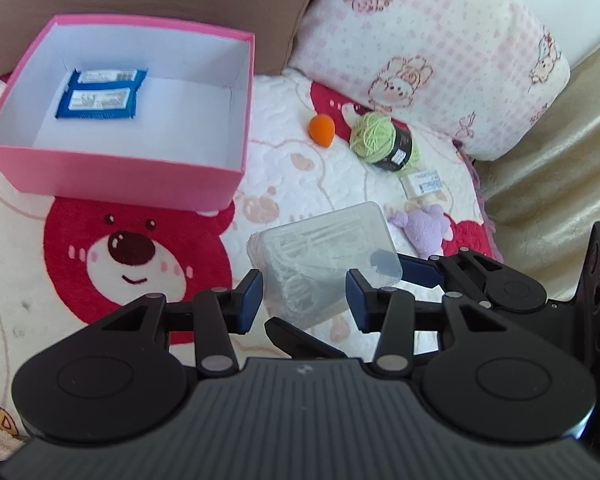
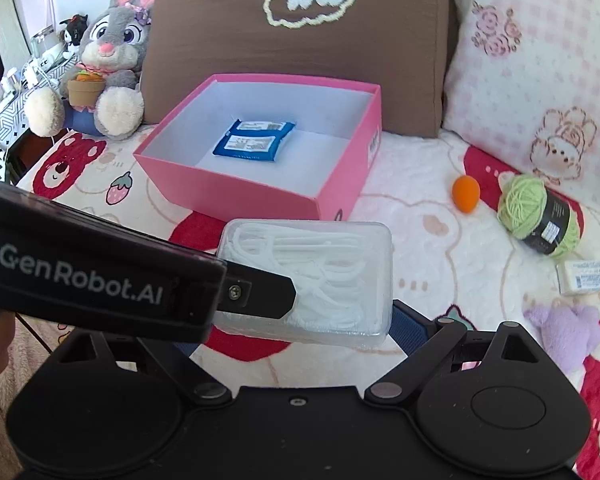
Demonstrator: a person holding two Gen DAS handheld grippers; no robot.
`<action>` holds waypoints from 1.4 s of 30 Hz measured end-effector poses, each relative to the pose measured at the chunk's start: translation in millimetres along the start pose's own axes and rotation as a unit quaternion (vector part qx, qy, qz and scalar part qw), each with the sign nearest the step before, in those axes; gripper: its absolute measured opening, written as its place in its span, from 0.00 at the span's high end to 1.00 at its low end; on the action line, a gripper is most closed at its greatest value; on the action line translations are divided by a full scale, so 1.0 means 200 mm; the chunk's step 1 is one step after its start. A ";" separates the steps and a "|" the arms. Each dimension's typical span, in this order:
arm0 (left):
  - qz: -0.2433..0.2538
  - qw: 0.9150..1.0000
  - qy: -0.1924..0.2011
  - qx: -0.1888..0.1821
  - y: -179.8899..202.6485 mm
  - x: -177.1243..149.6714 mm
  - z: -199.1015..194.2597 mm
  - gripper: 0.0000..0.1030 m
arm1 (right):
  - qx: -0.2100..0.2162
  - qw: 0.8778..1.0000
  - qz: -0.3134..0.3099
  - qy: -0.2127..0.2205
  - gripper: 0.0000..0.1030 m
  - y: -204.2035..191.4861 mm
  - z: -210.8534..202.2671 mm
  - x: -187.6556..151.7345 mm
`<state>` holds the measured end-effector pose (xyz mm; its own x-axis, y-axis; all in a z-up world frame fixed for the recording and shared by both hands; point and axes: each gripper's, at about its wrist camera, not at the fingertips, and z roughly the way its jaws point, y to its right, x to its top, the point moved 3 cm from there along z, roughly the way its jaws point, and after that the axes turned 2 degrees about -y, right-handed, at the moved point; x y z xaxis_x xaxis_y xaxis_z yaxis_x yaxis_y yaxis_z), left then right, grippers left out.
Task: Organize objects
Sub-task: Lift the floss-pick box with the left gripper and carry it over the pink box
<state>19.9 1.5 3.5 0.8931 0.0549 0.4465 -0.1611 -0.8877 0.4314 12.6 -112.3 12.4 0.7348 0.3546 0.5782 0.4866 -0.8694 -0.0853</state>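
A clear plastic case of white floss picks [image 1: 324, 256] [image 2: 312, 280] is held just above the bear blanket, in front of the pink box [image 1: 112, 172] [image 2: 260, 200]. My right gripper [image 2: 300, 328] is shut on the case from both sides; its blue pad [image 1: 416, 272] shows behind the case in the left wrist view. My left gripper [image 1: 304, 300] is open, its pads [image 1: 250, 300] on either side of the case's near end, not pressing it. The box holds two blue packets [image 1: 100, 98] [image 2: 252, 142].
On the blanket to the right lie an orange egg-shaped sponge [image 1: 322, 128] [image 2: 466, 193], a green yarn ball [image 1: 380, 140] [image 2: 540, 216], a small white labelled block [image 1: 424, 184] [image 2: 582, 278] and a purple plush [image 1: 424, 228] [image 2: 564, 332]. Pillows [image 2: 292, 48] and a rabbit plush [image 2: 108, 56] stand behind.
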 end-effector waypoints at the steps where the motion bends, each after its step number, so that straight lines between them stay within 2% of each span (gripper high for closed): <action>1: 0.000 1.000 0.006 0.001 0.00 0.00 -0.03 0.58 | -0.001 1.000 -0.006 0.003 0.07 -0.02 -0.02 0.01; 9: -0.002 0.999 0.031 -0.010 -0.06 0.06 -0.19 0.58 | -0.017 0.998 -0.054 0.019 0.07 -0.14 -0.09 0.14; 14: -0.005 0.999 0.037 -0.016 -0.10 0.12 -0.25 0.58 | -0.041 0.994 -0.095 0.025 0.07 -0.22 -0.10 0.22; 20: -0.010 0.999 0.051 -0.016 -0.15 0.25 -0.32 0.56 | -0.054 0.991 -0.111 0.041 0.07 -0.27 -0.10 0.36; 24: -0.037 0.997 0.068 -0.026 -0.21 0.34 -0.33 0.55 | -0.055 0.992 -0.106 0.044 0.07 -0.28 -0.08 0.44; 34: -0.056 0.997 0.053 -0.009 -0.38 0.54 -0.18 0.54 | -0.016 0.998 -0.062 0.027 0.08 -0.22 0.14 0.58; 37: -0.061 0.997 0.055 0.006 -0.44 0.59 -0.11 0.54 | -0.004 0.999 -0.051 0.018 0.08 -0.20 0.25 0.62; 40: -0.078 0.995 0.061 0.024 -0.51 0.61 -0.03 0.54 | 0.009 0.999 -0.047 0.006 0.08 -0.20 0.37 0.66; 42: -0.097 0.993 0.064 0.021 -0.59 0.63 0.02 0.54 | 0.011 0.999 -0.048 0.001 0.08 -0.20 0.44 0.68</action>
<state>152.3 110.9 6.1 0.8449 0.2821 0.4545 0.0296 -0.8731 0.4867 135.3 1.6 22.4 0.6834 0.4350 0.5863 0.5651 -0.8237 -0.0475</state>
